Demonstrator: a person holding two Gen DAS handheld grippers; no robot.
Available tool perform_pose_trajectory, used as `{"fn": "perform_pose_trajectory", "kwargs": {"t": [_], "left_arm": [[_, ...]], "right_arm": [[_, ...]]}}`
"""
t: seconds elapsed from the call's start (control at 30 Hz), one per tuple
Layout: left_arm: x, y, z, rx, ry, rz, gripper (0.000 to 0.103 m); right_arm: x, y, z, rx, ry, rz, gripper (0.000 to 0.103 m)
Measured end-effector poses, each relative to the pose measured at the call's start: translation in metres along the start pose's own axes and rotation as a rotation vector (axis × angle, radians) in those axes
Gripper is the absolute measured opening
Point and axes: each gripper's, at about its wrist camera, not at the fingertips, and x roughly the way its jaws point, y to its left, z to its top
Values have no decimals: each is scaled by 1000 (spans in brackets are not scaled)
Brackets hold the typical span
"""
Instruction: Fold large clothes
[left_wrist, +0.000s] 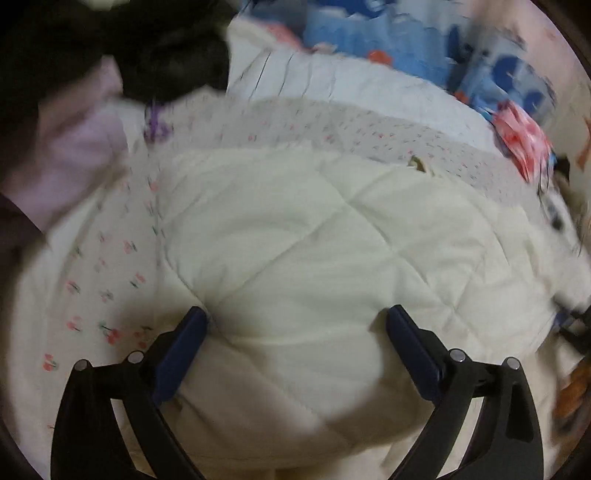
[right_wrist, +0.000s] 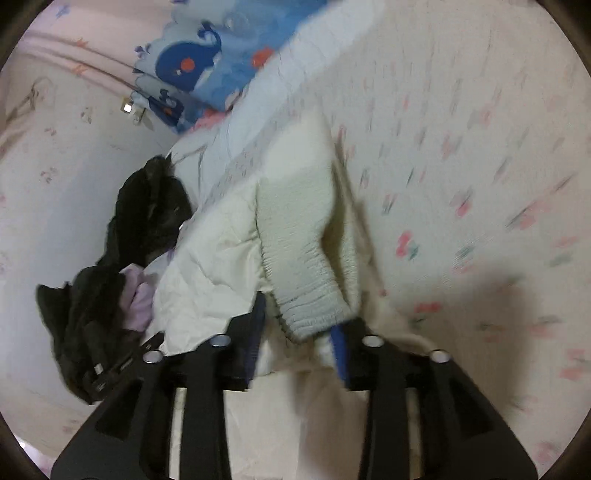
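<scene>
Dim, soft indoor light; both fisheye views motion-blurred, worst toward the curved, dark-vignetted edges

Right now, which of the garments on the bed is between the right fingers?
The cream quilted jacket: its ribbed cuff sits between the right fingers. The black garment and lilac one lie apart, untouched.

One cream quilted jacket (left_wrist: 314, 236) lies on the bed, with one ribbed knit cuff (right_wrist: 306, 258) in sight. One floral sheet (right_wrist: 480, 184) covers the surface. One blue whale-print fabric (right_wrist: 192, 62) lies at the far end, one white striped cloth (left_wrist: 332, 77) beside it. One heap of black clothing (right_wrist: 110, 295) is present; the number of garments in it cannot be told. One lilac garment (left_wrist: 74, 147). Two grippers: one left gripper (left_wrist: 297, 325), one right gripper (right_wrist: 299, 325), two fingers each.
</scene>
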Motion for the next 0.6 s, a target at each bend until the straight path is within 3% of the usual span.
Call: {"fn": "perform_pose_trajectory", "kwargs": {"t": [0.03,0.1,0.13,0.2,0.3,0.37,0.43,0.47,0.5,0.6], "left_arm": [[-12,-3,-1,13,-22,10,94],[-29,-3,2,14,-67,-4,94],[-43,-5,5,15,-115,-11,94],[-55,-6,9,19,-168,-4,94],[-58,-3,14,-8,-216,12,96],[-36,3,17,-35,-188,40,96],[-5,8,7,-64,-119,50,96],[7,8,0,-64,-90,43,96],[13,5,-7,-39,-110,35,96],[6,-12,-11,45,-143,105,96]], "right_arm": [[-10,4,0,-17,-30,-29,37],[-44,20,5,-70,-180,-107,47],[-56,33,7,-115,-246,-97,51],[-53,66,11,-206,-270,-77,61],[-8,125,13,-416,-198,-77,66],[37,139,12,-512,-129,-160,66],[92,117,14,-523,-24,-290,63],[119,93,16,-508,29,-306,58],[125,79,19,-476,22,-276,55],[116,79,23,-422,5,-286,46]]}}
